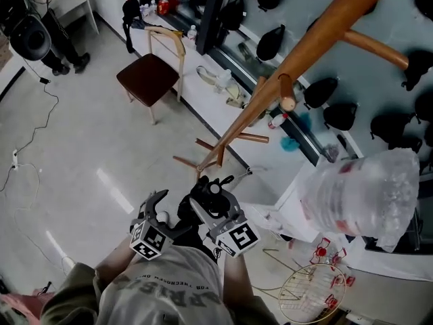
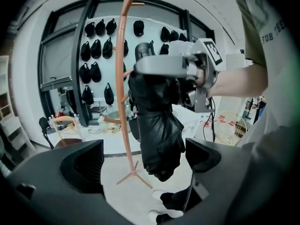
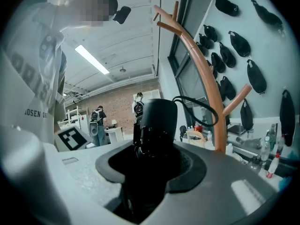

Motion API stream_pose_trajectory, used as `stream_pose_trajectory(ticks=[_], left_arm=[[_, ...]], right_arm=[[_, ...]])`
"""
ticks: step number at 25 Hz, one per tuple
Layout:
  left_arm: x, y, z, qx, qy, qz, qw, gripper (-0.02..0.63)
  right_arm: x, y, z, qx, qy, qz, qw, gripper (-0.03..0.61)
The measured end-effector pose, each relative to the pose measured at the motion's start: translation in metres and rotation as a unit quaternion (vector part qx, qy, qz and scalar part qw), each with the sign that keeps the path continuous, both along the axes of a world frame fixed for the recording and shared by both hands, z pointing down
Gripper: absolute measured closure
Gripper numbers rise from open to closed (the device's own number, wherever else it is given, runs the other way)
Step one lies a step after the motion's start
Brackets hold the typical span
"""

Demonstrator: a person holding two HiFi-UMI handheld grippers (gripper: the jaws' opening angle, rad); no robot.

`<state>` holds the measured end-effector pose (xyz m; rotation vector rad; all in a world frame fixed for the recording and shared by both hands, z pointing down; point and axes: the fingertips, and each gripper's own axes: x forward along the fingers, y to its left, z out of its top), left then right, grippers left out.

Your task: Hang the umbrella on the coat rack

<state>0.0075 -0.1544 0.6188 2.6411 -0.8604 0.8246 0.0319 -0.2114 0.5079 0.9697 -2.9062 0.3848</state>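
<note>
The umbrella [image 2: 157, 125], folded and black, is off the floor [image 1: 81, 154] and hangs canopy-end down in front of the person. It is carried by the right tool [image 3: 151, 168]. The right gripper view shows that tool's jaws clenched round the umbrella just behind its stubby handle, which sticks out past them. A thin black wrist loop [image 3: 212, 108] curls free from the handle. The left tool [image 2: 145, 161] is released. Its jaws stand wide apart with nothing pressed between the pads, and the umbrella's fabric shows only beyond them, so the left tool bears no load. The coat rack [image 1: 308, 54], a leaning wooden pole on splayed feet, stands near and ahead of both tools. A short round-tipped peg [image 1: 287, 92] juts from its near side, and other pegs sit higher up. The umbrella touches none of them. The step in hand appears to be the approach, with the umbrella gripped and being carried to the rack, and the hanging itself not begun. The next move probably calls for lifting the right tool until the loop is level with a peg tip. The loop would then be slid over the peg while the grip holds, and the jaws should let go only once the cord bears the weight. The slack cord may need the free left tool to spread it, though whether the loop is wide enough for the peg cannot be judged.
</note>
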Motion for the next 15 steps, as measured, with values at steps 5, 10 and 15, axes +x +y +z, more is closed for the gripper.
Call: stream_pose_trajectory(ticks=[5,10,15], left_arm=[[-0.004,-0.008,-0.016,0.001,0.017,-0.045,0.9988,0.095],[-0.009,-0.010,-0.035,0.016,0.037,-0.069,0.9968,0.096],[-0.005,-0.012,-0.059,0.038,0.063,-0.077,0.9943,0.097]], right_arm=[[0.002,-0.014,0.035,-0.021,0.020,-0.009,1.000,0.397],[-0.001,-0.023,0.061,-0.036,0.033,-0.015,0.999,0.397],[-0.002,-0.027,0.081,-0.050,0.054,-0.021,0.997,0.397]])
